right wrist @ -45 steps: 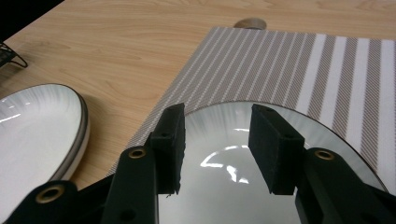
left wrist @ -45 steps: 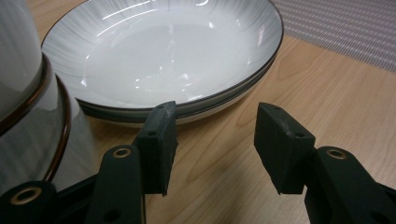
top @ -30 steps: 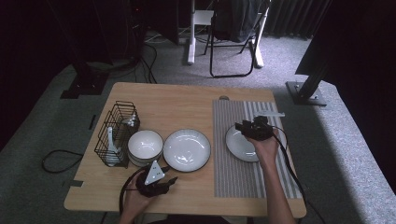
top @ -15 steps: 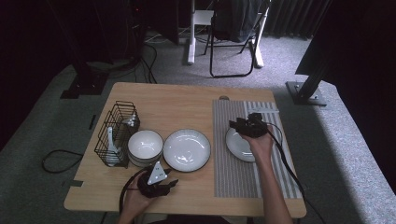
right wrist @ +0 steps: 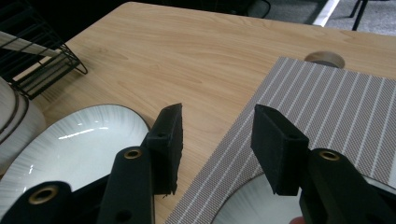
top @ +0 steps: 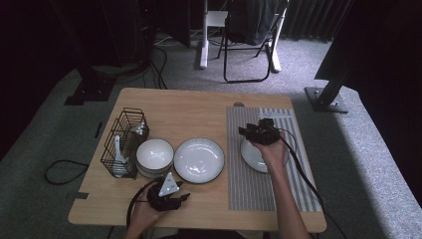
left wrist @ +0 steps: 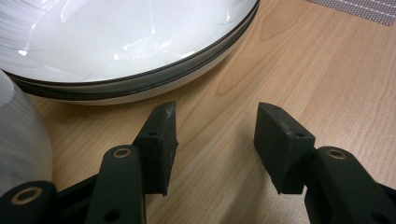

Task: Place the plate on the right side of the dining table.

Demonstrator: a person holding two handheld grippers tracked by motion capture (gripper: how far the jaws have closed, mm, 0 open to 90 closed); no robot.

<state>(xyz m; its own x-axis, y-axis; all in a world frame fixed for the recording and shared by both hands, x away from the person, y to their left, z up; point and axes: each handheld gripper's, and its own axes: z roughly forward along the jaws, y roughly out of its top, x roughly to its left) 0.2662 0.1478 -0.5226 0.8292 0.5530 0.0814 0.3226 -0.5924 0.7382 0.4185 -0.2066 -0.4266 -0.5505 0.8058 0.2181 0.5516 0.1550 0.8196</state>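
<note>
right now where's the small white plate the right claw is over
In the high view the small white plate lies on the grey striped mat at the table's right, partly under the right claw, right of the large white plate.

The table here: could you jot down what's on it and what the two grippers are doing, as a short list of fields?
Table: wooden table
Mat: striped placemat on its right side
On mat: small plate
Centre: large plate
Left of it: stacked bowls
Far left: wire rack with utensils
Left gripper: open, empty, near the table's front edge
Right gripper: open, empty, above the small plate
</note>
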